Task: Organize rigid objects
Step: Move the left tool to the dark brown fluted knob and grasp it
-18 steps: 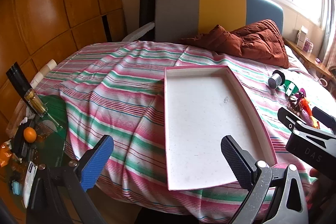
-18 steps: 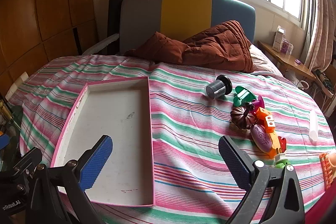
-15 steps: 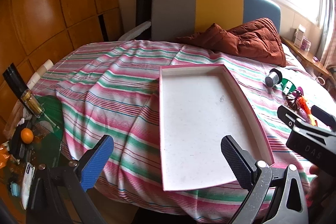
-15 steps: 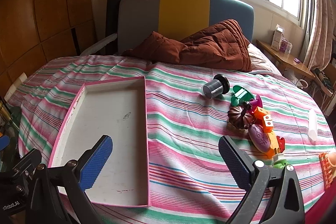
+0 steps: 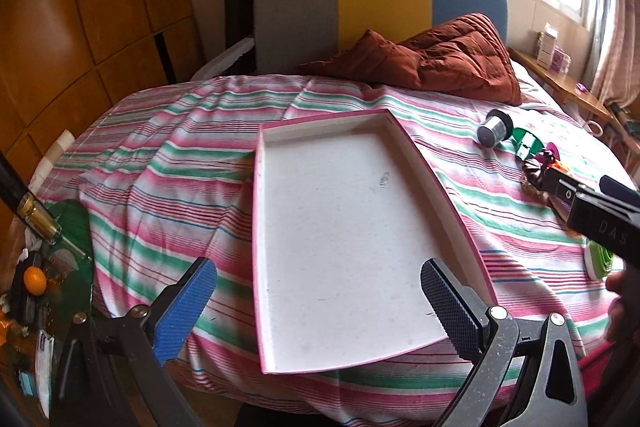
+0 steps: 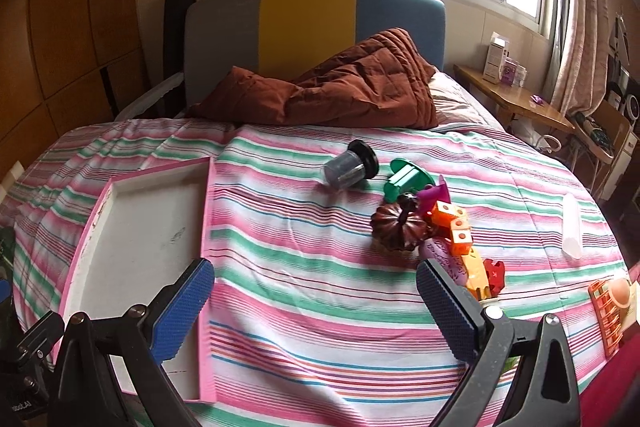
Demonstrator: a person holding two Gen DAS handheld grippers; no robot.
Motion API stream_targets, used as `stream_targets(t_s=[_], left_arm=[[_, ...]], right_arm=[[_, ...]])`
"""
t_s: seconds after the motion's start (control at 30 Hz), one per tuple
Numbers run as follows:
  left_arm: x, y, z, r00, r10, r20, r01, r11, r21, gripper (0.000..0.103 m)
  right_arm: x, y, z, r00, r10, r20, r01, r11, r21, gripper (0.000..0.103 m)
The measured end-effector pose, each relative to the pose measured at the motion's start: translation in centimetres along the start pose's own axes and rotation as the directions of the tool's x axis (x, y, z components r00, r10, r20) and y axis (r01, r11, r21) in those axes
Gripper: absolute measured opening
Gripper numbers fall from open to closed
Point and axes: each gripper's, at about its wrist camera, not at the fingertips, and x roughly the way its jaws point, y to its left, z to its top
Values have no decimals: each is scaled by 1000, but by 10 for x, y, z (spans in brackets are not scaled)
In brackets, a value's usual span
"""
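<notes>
In the left wrist view, the left gripper [image 5: 318,307] hangs with jaws spread wide and empty over the near end of the shallow white tray with a pink rim [image 5: 438,187] on the striped bedsheet [image 5: 160,163]. A rumpled brown quilt [image 5: 440,67] lies beyond.

In the right wrist view, the right gripper [image 6: 314,305] gapes wide, holding nothing. Ahead, a clear cylindrical jar with a black lid [image 6: 350,167], a green plastic piece [image 6: 406,179], a dark brown pumpkin-shaped ornament [image 6: 398,227] and orange toy blocks [image 6: 460,231] cluster right of the tray.

Black tongs [image 5: 318,311], textured blue fingertips [image 5: 184,311]
</notes>
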Motion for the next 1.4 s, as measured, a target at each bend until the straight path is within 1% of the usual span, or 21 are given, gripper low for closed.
stream_targets(t_s=[0.07, 0.17, 0.23, 0.3, 0.4, 0.53, 0.57, 0.63, 0.73, 0.77, 0.8, 0.93, 1.0, 1.03, 1.07, 1.13, 1.23, 1.27, 1.33, 1.37, 1.4], left_arm=[[3, -4, 1, 1000, -23, -13, 23, 1000, 5, 103], [11, -11, 4, 993, -110, -50, 110, 994, -10, 103], [17, -16, 6, 978, -195, -79, 193, 981, -28, 103], [19, -23, 9, 964, -249, -90, 246, 968, -41, 103], [21, -42, 15, 959, -266, -96, 265, 964, -21, 103], [29, -69, 23, 942, -312, -124, 317, 948, 16, 103], [33, -77, 26, 936, -323, -138, 329, 944, 22, 102], [41, -90, 32, 921, -356, -158, 363, 931, 23, 102], [53, -107, 43, 904, -387, -183, 398, 917, 23, 102], [58, -116, 47, 900, -391, -191, 405, 913, 41, 102], [64, -126, 52, 891, -406, -202, 424, 904, 54, 102], [87, -155, 67, 842, -482, -242, 504, 863, 32, 103], [98, -174, 74, 832, -492, -257, 519, 853, 50, 103], [102, -183, 78, 833, -494, -250, 523, 850, 62, 103], [104, -191, 82, 840, -493, -228, 521, 850, 81, 103], [107, -209, 88, 863, -472, -183, 498, 856, 140, 103], [119, -234, 94, 857, -472, -204, 508, 840, 192, 103], [122, -240, 94, 863, -463, -201, 501, 839, 214, 103], [134, -257, 94, 885, -416, -209, 461, 845, 269, 103], [140, -261, 94, 886, -405, -225, 456, 847, 271, 103], [148, -264, 96, 877, -412, -246, 468, 848, 249, 103]], right_arm=[[1, -10, 2, 1000, -11, -1, 11, 1000, 10, 103], [5, -34, 6, 1000, -9, -21, 10, 998, 58, 103], [6, -57, 9, 999, -31, -32, 34, 994, 102, 103], [7, -86, 11, 998, -46, -44, 53, 985, 165, 103], [10, -130, 11, 994, -78, -75, 96, 959, 265, 103], [15, -181, 1, 986, -126, -105, 157, 909, 387, 103], [16, -192, -3, 987, -114, -110, 151, 888, 434, 103], [18, -207, -10, 994, -46, -103, 94, 843, 530, 103], [19, -213, -11, 997, -3, -77, 47, 814, 580, 103], [19, -214, -11, 998, 18, -67, 25, 807, 590, 103], [19, -213, -11, 998, 23, -66, 21, 802, 596, 103], [16, -214, -13, 998, 39, -51, 0, 789, 614, 103], [17, -214, -13, 998, 46, -51, -4, 788, 616, 103], [18, -214, -13, 997, 53, -51, -11, 788, 616, 103], [18, -213, -13, 997, 57, -52, -13, 789, 614, 103], [19, -211, -12, 996, 63, -56, -16, 795, 607, 103], [21, -209, -11, 996, 75, -57, -26, 797, 604, 103], [21, -210, -11, 995, 77, -58, -26, 795, 605, 103], [22, -211, -11, 995, 80, -55, -29, 790, 613, 103], [22, -212, -11, 995, 79, -54, -29, 788, 616, 103], [21, -212, -12, 996, 78, -53, -28, 786, 617, 103]])
